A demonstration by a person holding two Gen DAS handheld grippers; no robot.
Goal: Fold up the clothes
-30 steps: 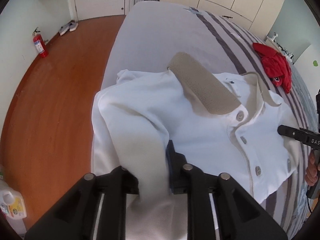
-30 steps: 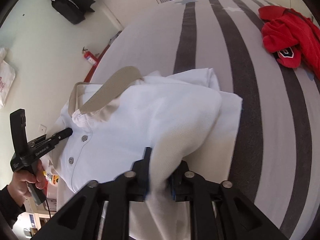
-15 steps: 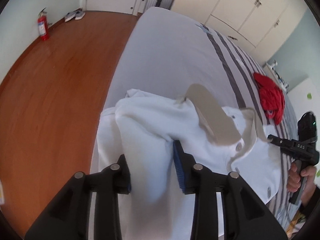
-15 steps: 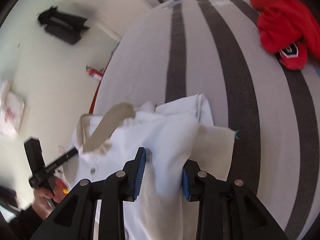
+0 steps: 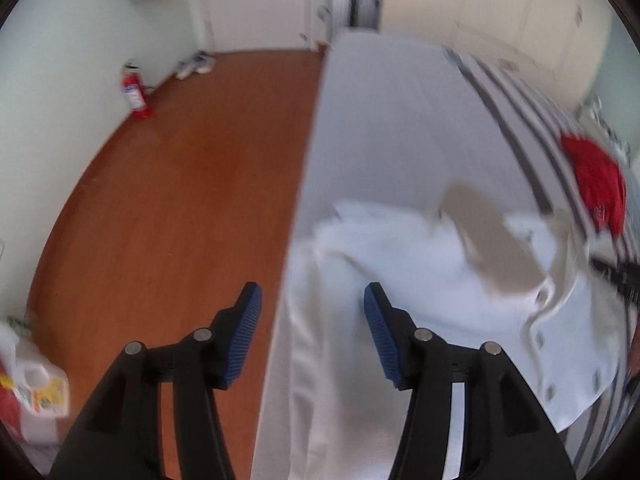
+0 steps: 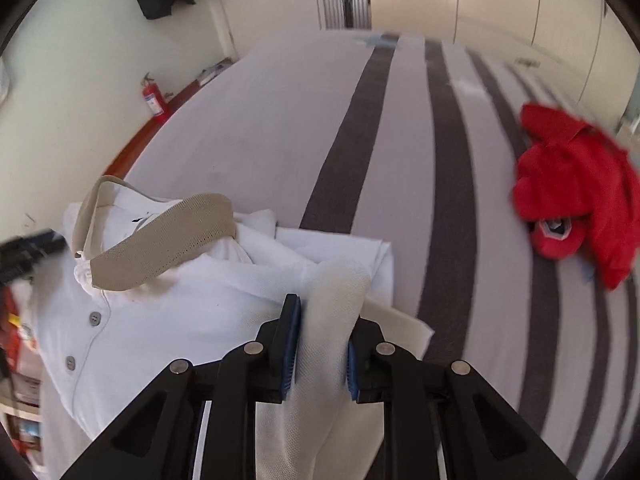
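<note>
Bed (image 6: pixel 280 128) | left gripper (image 5: pixel 312 320) jaws opening, empty | right gripper (image 6: pixel 320 344) jaws closing on shirt (image 6: pixel 180 304)

— What's the shirt (image 6: pixel 168 300) like?
— A white polo with a beige knit collar (image 6: pixel 160 240) and grey buttons, lying front-up at the near left edge of the bed.
— Flat?
— Partly folded: both sides turned in, the collar standing up. A strip of white fabric rises from its near right side.
— Any other clothes?
— A crumpled red garment (image 6: pixel 576 196) lies far right, well apart.
</note>
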